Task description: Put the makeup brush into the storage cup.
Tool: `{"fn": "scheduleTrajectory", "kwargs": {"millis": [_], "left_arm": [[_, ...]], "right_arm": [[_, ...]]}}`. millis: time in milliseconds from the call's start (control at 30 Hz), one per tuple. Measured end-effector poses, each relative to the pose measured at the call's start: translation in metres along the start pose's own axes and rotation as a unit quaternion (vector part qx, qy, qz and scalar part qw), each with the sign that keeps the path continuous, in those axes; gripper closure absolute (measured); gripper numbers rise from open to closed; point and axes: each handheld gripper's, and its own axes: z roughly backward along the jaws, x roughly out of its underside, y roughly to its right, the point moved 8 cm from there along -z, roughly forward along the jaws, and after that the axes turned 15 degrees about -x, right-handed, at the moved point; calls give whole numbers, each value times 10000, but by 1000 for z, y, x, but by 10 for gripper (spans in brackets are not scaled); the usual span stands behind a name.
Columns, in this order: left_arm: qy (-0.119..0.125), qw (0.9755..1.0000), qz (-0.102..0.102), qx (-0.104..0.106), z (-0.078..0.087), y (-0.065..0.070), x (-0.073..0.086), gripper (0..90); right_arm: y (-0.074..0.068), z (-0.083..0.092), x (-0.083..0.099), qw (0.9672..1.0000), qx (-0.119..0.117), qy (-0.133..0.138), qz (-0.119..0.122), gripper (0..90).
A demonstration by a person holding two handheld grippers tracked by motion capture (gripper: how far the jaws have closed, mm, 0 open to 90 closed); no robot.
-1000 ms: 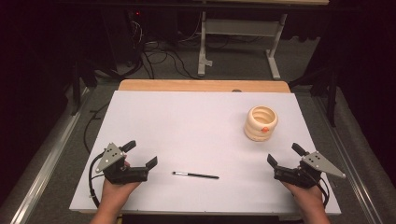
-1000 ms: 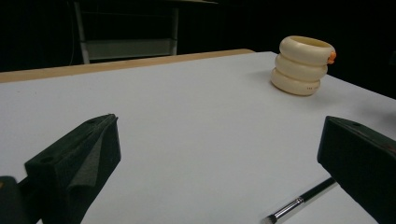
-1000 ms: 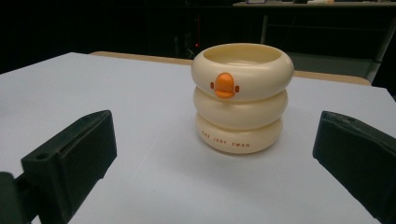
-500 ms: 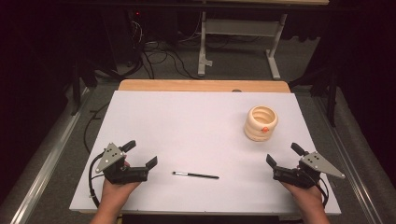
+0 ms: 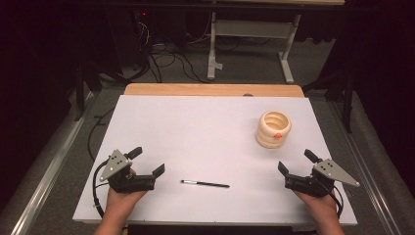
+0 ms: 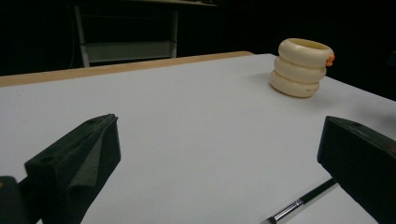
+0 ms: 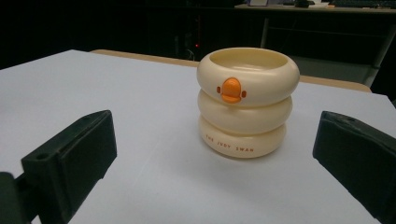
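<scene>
Left gripper view shows its two black jaws spread wide with nothing between them, low over the white table (image 6: pixel 187 130); the silver ferrule end of a thin brush (image 6: pixel 299 205) lies on the surface just inside the right-hand jaw, and the cream holder (image 6: pixel 302 67), a stack of three rounded rings, stands well beyond. The right gripper view likewise has its jaws held far apart and empty, framing the holder (image 7: pixel 247 100) upright between them some way ahead, an orange beak-shaped knob on its top ring and small lettering on the bottom ring. In the high view the left gripper (image 5: pixel 147 164) sits near the front-left of the table in the person's left hand (image 5: pixel 121 201), and the right gripper (image 5: pixel 297 163) near the front-right in the right hand (image 5: pixel 320 205). The brush (image 5: pixel 205 183) lies flat between them, nearer the left gripper, touching neither. The holder (image 5: pixel 273 129) stands on the right half of the table, beyond the right gripper. Compared with the pictures from a second and half a second ago, nothing has visibly shifted: both grippers, the brush and the holder keep their places.
</scene>
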Motion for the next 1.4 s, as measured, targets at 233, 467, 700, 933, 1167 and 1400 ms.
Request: {"fn": "scheduleTrajectory", "kwargs": {"millis": [233, 467, 700, 933, 1167, 1400], "left_arm": [[-2, 10000, 7, -9, 1, 1, 1, 2], [-10, 10000, 21, -23, -1, 1, 1, 2], [-28, 10000, -3, -13, -1, 2, 2, 2], [-32, 10000, 1, -5, -1, 2, 2, 2], [-20, 10000, -28, 23, 0, 3, 2, 2], [-27, 10000, -3, -4, 0, 2, 2, 2]], "right_arm": [[0, 2, -2, 10000, 50, 20, -14, 11], [0, 2, -2, 9999, 67, -132, 28, 18], [-5, 1, -4, 9983, 176, -550, 13, 33], [-5, 1, -2, 9966, 215, -800, -16, 36], [-1, 0, 5, 9926, 277, -1182, -104, 39], [2, -4, 14, 9871, 298, -1554, -224, 50]]}}
